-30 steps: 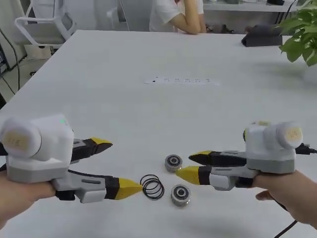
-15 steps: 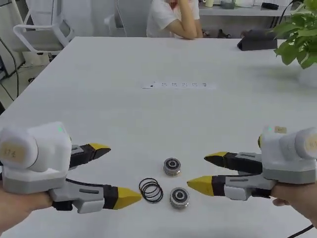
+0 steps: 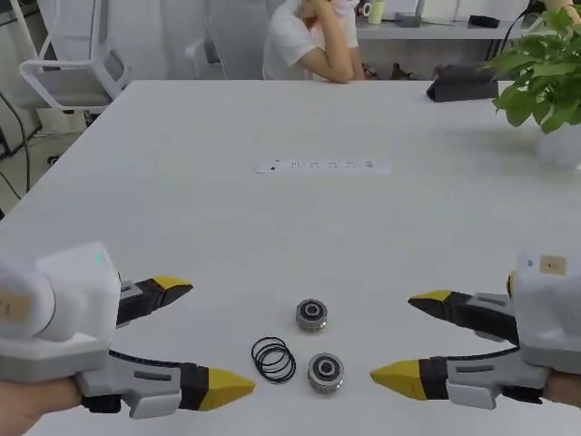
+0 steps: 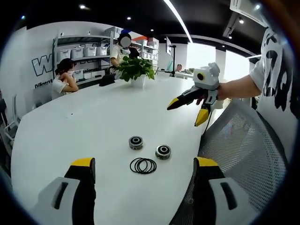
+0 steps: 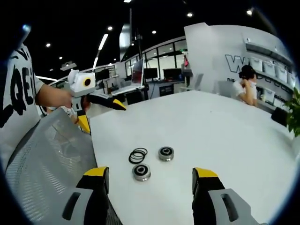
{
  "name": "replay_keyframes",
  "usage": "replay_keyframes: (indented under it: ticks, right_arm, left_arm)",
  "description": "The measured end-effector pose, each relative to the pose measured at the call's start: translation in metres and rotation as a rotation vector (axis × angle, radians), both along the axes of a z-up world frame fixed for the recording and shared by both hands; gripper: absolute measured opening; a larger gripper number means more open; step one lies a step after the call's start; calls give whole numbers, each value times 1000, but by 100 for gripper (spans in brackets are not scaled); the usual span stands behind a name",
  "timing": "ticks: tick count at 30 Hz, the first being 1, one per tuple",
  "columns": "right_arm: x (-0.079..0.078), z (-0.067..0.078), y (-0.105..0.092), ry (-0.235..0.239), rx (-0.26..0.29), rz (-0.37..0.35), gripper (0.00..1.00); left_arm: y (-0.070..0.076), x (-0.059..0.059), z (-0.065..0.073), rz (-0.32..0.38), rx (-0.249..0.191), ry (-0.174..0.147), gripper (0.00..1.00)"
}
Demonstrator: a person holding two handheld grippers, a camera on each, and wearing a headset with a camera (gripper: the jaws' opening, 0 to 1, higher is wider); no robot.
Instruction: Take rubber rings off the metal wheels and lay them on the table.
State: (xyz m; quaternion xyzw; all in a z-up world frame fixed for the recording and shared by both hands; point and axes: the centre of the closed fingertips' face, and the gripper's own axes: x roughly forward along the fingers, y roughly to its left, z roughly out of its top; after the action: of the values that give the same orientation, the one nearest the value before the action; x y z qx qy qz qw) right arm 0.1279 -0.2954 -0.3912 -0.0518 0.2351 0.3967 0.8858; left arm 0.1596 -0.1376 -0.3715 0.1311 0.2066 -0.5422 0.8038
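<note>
Two metal wheels lie flat on the white table (image 3: 300, 227) with their bores facing up, the far wheel (image 3: 311, 314) and the near wheel (image 3: 325, 371) apart from each other, both in the open space between the two pairs of yellow jaw tips. A few black rubber rings (image 3: 273, 359) lie flat in an overlapping pile just beside the near wheel, straight ahead of the left gripper (image 3: 218, 339) and closest to its jaws. Both the left gripper and the right gripper (image 3: 393, 336) have their jaws spread wide apart, holding nothing.
</note>
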Motion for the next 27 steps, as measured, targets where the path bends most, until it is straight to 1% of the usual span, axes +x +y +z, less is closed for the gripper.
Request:
replay_keyframes:
  ticks: [5, 9, 14, 23, 27]
  right_arm:
    - [-5, 1, -1, -11, -20, 5, 74]
    - [-7, 1, 0, -19, -35, 11, 76]
    - [-11, 0, -1, -21, -53, 14, 77]
    - [-17, 0, -5, -18, -43, -8, 80]
    - [-19, 0, -6, -19, -39, -16, 81]
  left_arm:
    - [1, -2, -1, -5, 8, -1, 87]
    - [3, -5, 0, -11, 19, -12, 88]
    - [6, -7, 2, -5, 19, -14, 90]
    - [12, -11, 2, 8, 22, -16, 90]
    - [13, -14, 2, 11, 25, -16, 91]
